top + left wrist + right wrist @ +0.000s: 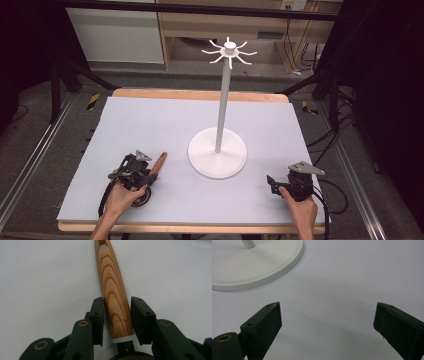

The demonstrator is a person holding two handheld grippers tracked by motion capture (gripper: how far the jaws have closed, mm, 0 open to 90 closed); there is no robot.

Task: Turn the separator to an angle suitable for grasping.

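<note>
The wooden handle (113, 293) lies flat on the pale table (150, 125), at about eight o'clock from the white stand (218, 152) and near its round base. In the high view the handle (159, 163) slants up toward one o'clock, its far end free and its near end buried in the left tool (139, 170).

The left gripper view looks along the handle from its thick end. The grain runs in long ovals, a slot is cut through the far tip, and a white band caps the near end. The left tool (117, 315) has its two black jaws on either side of that thick end. The one at nine o'clock lies against the wood; the one at three o'clock sits just beside it, and I cannot tell for sure whether it presses. The jaws are narrowly set, closed about the handle. The person's left hand (120, 197) holds this tool low over the table.

The right tool (292, 182) rests at about four o'clock from the stand, well apart from the handle, held by the right hand (302, 205). In the right gripper view the right tool (327, 322) has its jaws spread wide with bare table between them. The rim of the stand base (274, 270) lies toward eleven o'clock from them, near but not touching.

The stand's thin pole rises upright from the middle of the base to a ring of curved hooks (229, 51) at the top.
</note>
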